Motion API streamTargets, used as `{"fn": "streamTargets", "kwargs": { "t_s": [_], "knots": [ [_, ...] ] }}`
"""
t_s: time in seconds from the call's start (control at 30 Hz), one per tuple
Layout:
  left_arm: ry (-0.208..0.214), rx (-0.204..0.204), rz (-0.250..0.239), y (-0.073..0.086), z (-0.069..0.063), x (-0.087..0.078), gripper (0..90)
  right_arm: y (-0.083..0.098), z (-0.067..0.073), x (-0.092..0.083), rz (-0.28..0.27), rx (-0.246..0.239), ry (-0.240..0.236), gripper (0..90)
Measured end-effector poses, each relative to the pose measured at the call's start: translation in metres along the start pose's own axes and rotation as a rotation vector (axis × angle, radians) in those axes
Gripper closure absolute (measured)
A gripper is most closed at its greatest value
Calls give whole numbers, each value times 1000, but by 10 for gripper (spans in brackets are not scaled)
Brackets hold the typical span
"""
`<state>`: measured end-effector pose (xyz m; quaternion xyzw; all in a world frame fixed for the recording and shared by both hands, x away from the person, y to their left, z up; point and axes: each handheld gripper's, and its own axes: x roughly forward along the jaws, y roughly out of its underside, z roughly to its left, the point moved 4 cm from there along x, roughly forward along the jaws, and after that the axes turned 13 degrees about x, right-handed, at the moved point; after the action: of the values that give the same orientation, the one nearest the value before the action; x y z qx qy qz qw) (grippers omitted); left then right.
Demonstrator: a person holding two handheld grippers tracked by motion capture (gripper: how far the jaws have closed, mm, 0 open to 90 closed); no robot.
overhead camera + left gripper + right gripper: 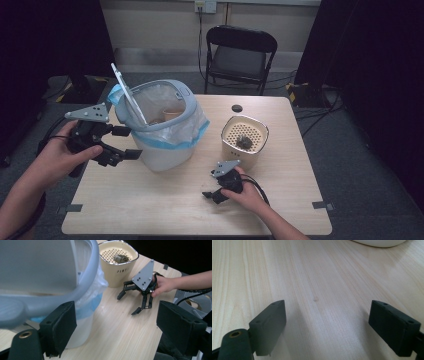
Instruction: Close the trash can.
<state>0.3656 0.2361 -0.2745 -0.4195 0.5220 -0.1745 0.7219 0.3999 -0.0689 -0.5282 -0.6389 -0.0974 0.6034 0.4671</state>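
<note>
A white bin (165, 150) with a grey-blue rim ring (187, 107) and a clear bag liner stands left of centre on the table, its lid (127, 97) tipped up. My left gripper (129, 142) is open beside the bin's left wall, just under the rim. In the left gripper view the rim (87, 277) hangs above the left jaw, and nothing is pressed between the jaws of the left gripper (120, 332). My right gripper (212, 196) (127, 304) rests open on the wood in front of a cream perforated container (245, 135) (117, 262). The right gripper (329, 325) has bare table between its jaws.
A small brownish object (244, 142) (120, 258) lies on the container's perforated top. A tan cup (172, 114) sits inside the bin. A black folding chair (240, 50) stands behind the table (150, 210), and a small black disc (237, 108) lies near the far edge.
</note>
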Motion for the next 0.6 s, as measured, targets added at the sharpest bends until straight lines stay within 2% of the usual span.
{"fn": "streamTargets", "kwargs": {
  "t_s": [0.33, 0.43, 0.6],
  "knots": [
    [-43, -10, 13, -9, 15, 2, 158, 0, 0, 0, -1, -2, 1, 139],
    [-65, 1, 20, -10, 18, 5, 159, 0, 0, 0, -1, -2, 1, 139],
    [-74, 19, 7, -15, 19, 9, 159, 0, 0, 0, -1, -1, 1, 139]
  ]
}}
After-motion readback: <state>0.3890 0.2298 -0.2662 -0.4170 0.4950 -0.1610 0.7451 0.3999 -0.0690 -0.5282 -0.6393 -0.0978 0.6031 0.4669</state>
